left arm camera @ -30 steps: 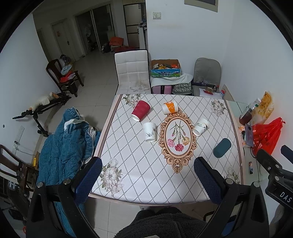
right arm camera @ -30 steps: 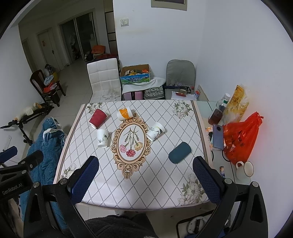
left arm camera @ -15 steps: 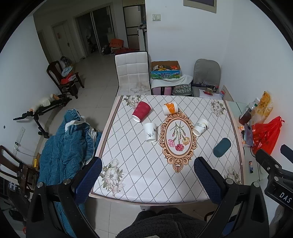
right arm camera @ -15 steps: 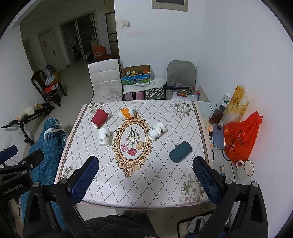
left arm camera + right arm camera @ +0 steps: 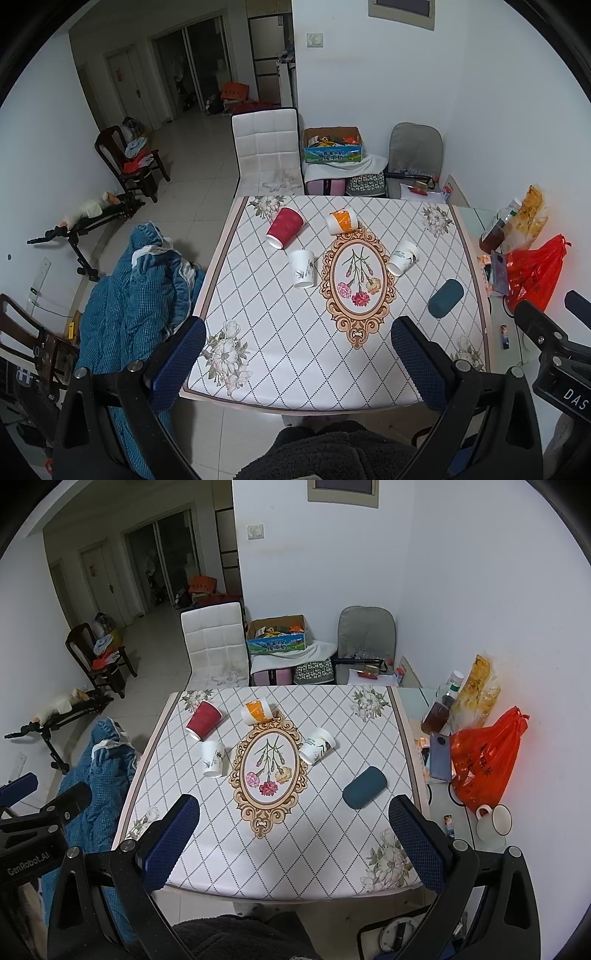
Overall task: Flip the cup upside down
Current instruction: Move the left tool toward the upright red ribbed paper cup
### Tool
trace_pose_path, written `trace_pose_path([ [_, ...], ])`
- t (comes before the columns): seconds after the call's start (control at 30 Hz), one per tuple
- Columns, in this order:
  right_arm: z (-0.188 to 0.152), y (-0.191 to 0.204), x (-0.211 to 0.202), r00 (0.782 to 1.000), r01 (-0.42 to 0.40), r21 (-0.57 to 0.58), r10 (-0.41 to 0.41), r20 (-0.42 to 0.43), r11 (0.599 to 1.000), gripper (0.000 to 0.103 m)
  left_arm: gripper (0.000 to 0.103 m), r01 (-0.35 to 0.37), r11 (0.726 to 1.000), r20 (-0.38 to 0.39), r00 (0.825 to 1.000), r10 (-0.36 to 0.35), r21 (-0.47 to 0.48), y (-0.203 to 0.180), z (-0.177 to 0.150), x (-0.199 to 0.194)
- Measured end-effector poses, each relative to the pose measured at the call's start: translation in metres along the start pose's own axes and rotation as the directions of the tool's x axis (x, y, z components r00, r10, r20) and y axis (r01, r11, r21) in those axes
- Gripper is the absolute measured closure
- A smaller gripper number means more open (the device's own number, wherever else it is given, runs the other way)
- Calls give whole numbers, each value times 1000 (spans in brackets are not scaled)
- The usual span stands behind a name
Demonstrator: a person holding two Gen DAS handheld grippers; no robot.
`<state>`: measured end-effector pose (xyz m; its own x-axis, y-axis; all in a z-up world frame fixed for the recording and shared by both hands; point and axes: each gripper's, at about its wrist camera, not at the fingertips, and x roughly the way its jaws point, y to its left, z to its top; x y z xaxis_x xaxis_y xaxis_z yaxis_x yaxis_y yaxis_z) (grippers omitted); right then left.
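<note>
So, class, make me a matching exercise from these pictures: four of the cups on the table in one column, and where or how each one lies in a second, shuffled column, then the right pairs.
Column 1
1. red cup
2. orange-and-white cup
3. teal cup
4. white cup with plant print

Column 2
A. touching the far tip of the oval flower medallion
B. on its side, nearest the table's right edge
C. mouth down, left of the medallion
D. on its side, near the far left corner

Pairs: 1-D, 2-A, 3-B, 4-C
</note>
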<state>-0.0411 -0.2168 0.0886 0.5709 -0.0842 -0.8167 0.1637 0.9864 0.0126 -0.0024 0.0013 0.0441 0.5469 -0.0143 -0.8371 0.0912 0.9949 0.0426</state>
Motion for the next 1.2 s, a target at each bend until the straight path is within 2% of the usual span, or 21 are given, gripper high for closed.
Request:
trace_pose_path([
  [0.23, 9, 6, -12, 1000, -5, 2, 5, 13, 1000, 0, 0, -2, 1000, 8, 1000, 2, 2, -2, 4, -4],
  [0.77, 7, 5, -3, 1000, -21, -5, 21, 12, 1000, 0, 0, -14, 1000, 22, 1000, 14, -21, -8, 7, -2],
  [0.93, 11, 5, 22, 999, -39, -13, 38, -19, 999, 0, 0, -42, 997, 21, 999, 44, -64, -6, 9, 20],
  [1.2, 6, 3, 92, 992, -65, -36, 61, -107, 997, 0, 0, -138, 986, -5, 990, 138, -91, -3, 6, 71],
])
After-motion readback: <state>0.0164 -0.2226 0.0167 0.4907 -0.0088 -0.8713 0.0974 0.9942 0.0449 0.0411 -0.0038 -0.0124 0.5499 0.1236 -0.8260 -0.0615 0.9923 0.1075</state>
